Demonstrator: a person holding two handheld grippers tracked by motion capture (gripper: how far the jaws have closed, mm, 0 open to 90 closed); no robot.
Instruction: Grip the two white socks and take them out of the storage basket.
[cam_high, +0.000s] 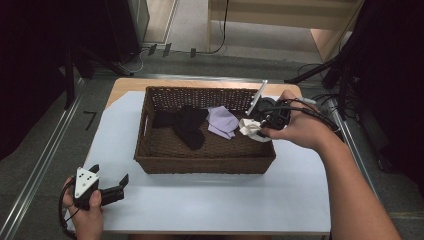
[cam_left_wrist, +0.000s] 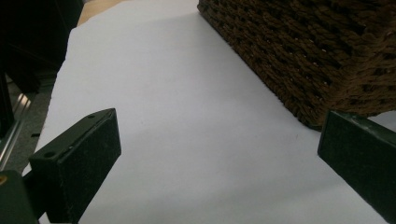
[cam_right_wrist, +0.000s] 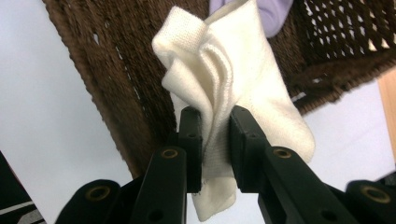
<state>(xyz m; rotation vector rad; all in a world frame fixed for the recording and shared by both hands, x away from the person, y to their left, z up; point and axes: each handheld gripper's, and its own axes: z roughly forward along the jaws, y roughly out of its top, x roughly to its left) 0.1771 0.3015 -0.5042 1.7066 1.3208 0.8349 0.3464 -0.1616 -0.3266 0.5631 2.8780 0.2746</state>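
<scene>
White sock upright lengthwise, pinched by right gripper; left gripper fingers wide apart, empty.

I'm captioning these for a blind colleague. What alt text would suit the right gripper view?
The right claw pinches a folded white cloth between its black jaws, held up over the rim of a brown wicker basket. A bit of purple cloth lies in the basket behind it, with the white table surface to either side.

So there's a basket sitting mid-table with a couple of socks lying in it, left of another cloth. Right gripper is over the basket's right end pinching a sock. Left gripper is down at the near-left corner, well apart from the basket.
</scene>
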